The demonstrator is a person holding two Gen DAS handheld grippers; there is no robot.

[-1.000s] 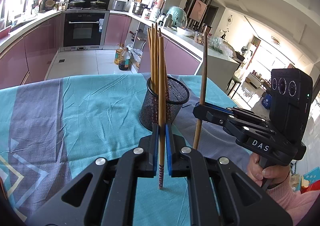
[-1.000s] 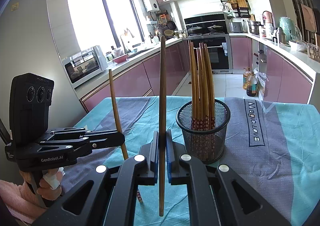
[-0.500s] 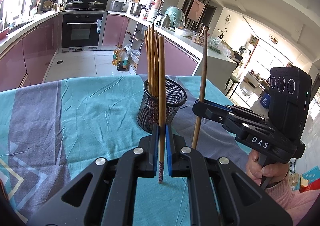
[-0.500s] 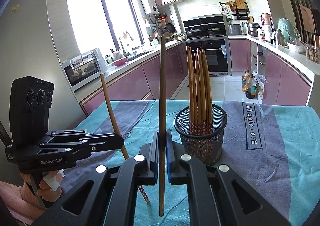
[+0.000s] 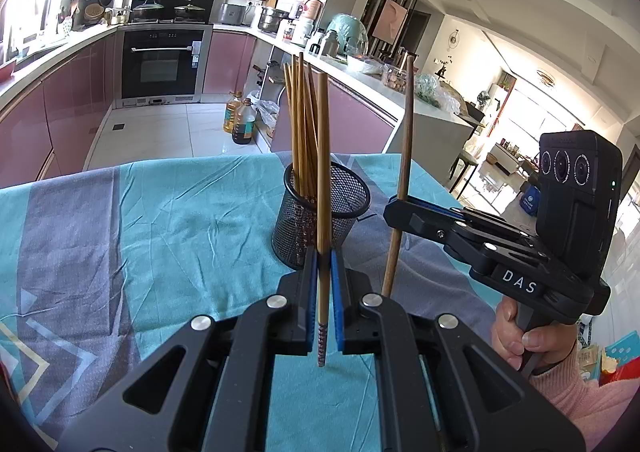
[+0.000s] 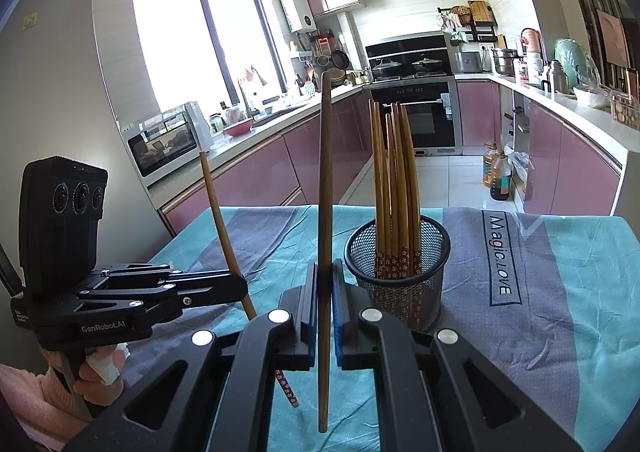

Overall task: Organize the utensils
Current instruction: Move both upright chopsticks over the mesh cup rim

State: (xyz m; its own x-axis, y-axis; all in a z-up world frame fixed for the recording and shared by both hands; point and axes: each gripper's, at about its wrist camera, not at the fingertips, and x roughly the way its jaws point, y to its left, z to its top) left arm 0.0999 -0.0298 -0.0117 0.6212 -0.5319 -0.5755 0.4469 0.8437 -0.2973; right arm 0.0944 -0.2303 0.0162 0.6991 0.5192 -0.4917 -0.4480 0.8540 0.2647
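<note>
My left gripper (image 5: 324, 264) is shut on a light wooden chopstick (image 5: 322, 155), held upright with its patterned end down. In the right wrist view the left gripper (image 6: 240, 286) sits low on the left, and its chopstick (image 6: 218, 211) leans slightly. A darker brown chopstick (image 6: 325, 171) stands upright in my right gripper (image 6: 325, 272), which is shut on it. The left wrist view shows that right gripper (image 5: 400, 207) and its chopstick (image 5: 405, 131) to the right of the cup. A black mesh cup (image 5: 320, 219) (image 6: 396, 292) holds several upright chopsticks (image 6: 394, 179) just beyond both grippers.
A teal and grey tablecloth (image 5: 140, 232) covers the table, and its far edge lies just behind the cup. Hands in pink sleeves (image 5: 568, 384) hold the gripper handles. Beyond are purple kitchen cabinets (image 6: 260, 179), an oven (image 5: 162, 63) and oil bottles (image 5: 240, 123) on the floor.
</note>
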